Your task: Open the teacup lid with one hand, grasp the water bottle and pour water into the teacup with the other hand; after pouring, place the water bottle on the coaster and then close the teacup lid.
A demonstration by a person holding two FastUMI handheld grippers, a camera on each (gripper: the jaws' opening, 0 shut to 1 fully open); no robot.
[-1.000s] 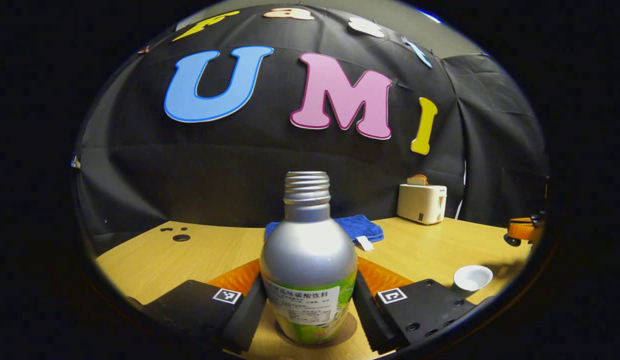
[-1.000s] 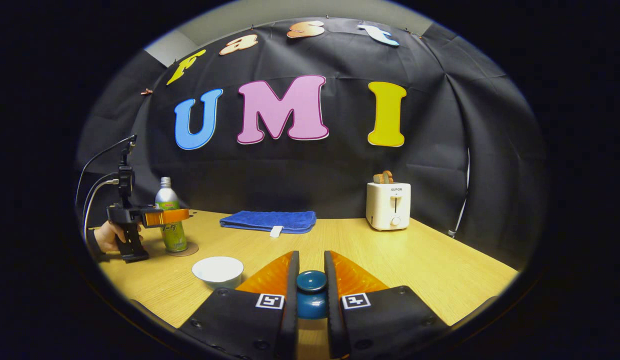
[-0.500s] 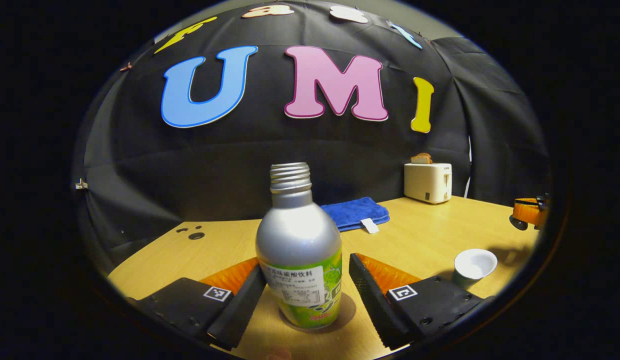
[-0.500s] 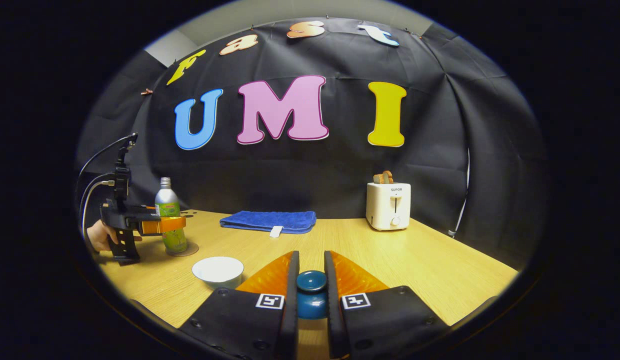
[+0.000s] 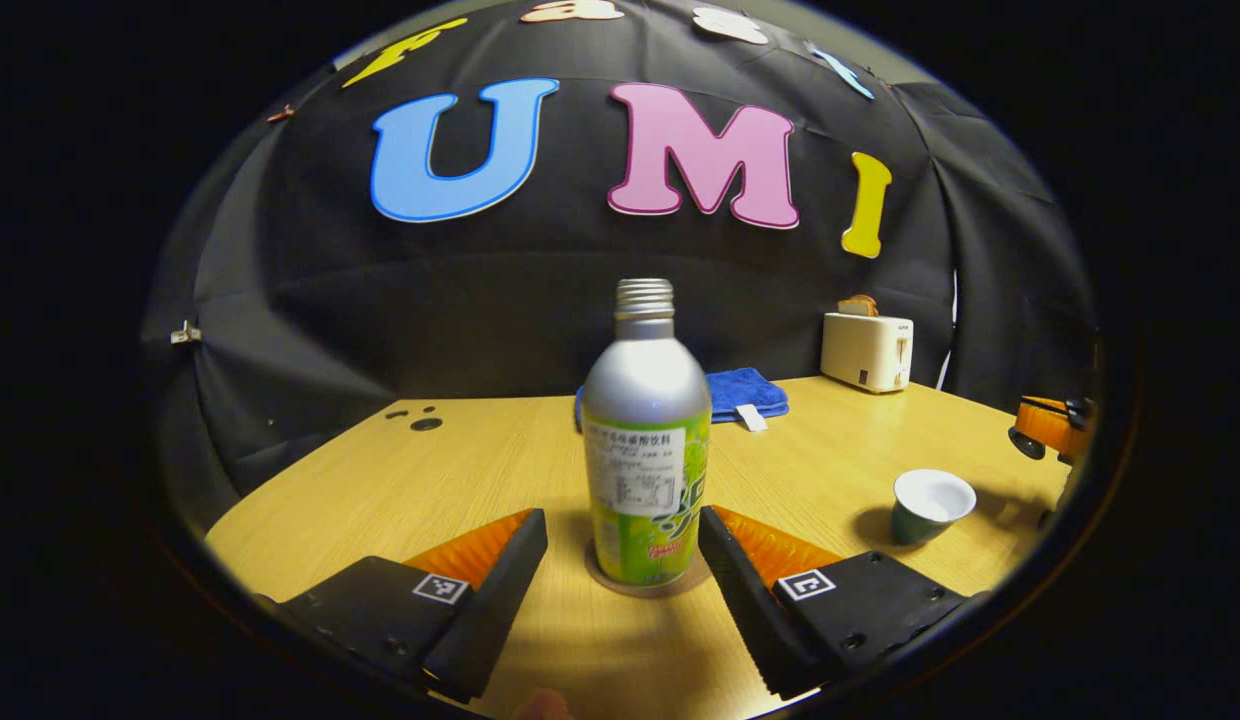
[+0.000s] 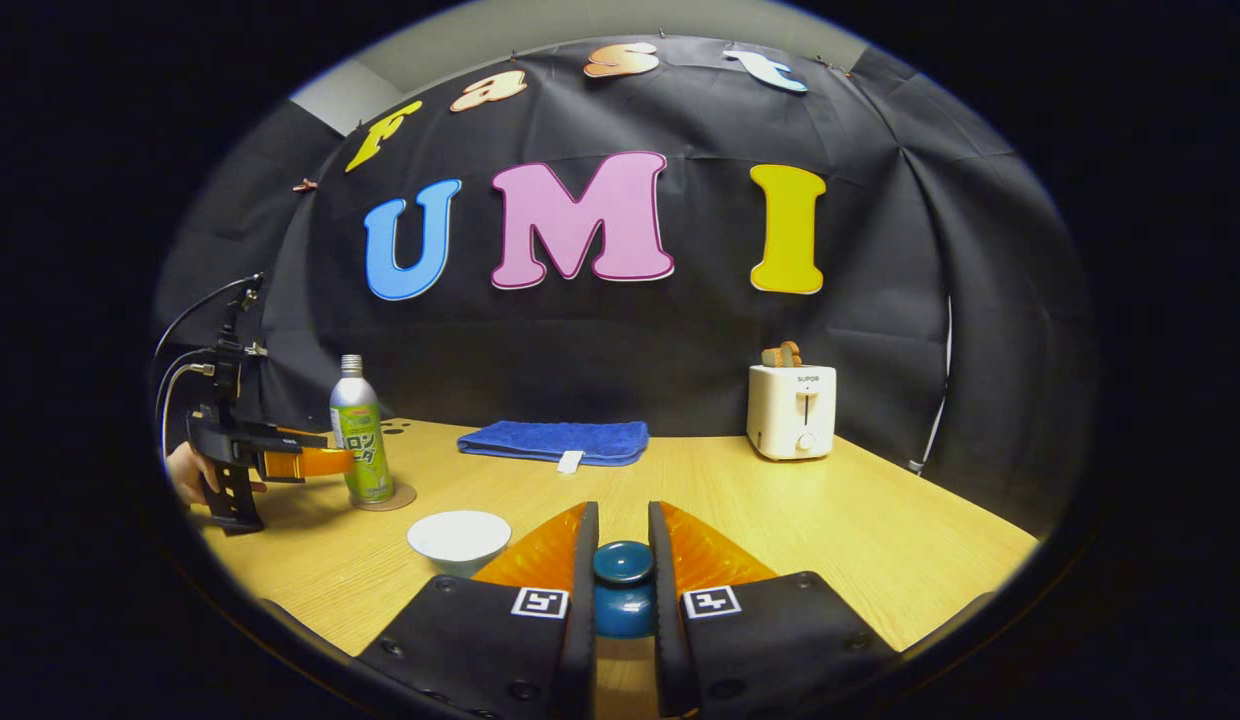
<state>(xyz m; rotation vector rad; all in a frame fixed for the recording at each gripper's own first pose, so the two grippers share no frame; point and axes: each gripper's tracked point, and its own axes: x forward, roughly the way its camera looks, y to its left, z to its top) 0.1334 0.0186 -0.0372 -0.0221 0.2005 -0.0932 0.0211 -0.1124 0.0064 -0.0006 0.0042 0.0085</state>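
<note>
A silver bottle point(image 5: 646, 440) with a green label and no cap stands upright on a round brown coaster point(image 5: 635, 585). My left gripper point(image 5: 623, 545) is open just in front of it, one finger on either side, neither touching. The bottle point(image 6: 360, 440) and that gripper point(image 6: 310, 462), held by a hand, appear at the left of the right gripper view. The teacup point(image 5: 930, 503) is dark green outside, white inside, uncovered, and stands to the right; it is also the teacup point(image 6: 459, 538) near my right gripper point(image 6: 622, 555). That gripper is shut on the dark teal lid point(image 6: 622, 585).
A folded blue cloth point(image 6: 555, 442) lies at the back of the wooden table point(image 6: 830, 530). A white toaster point(image 6: 792, 410) with bread stands at the back right. Small dark holes point(image 5: 420, 420) mark the table's far left corner.
My left gripper let go of the bottle, opened wide and drew back from it. The bottle stays on the coaster. My right gripper kept the lid and barely moved.
</note>
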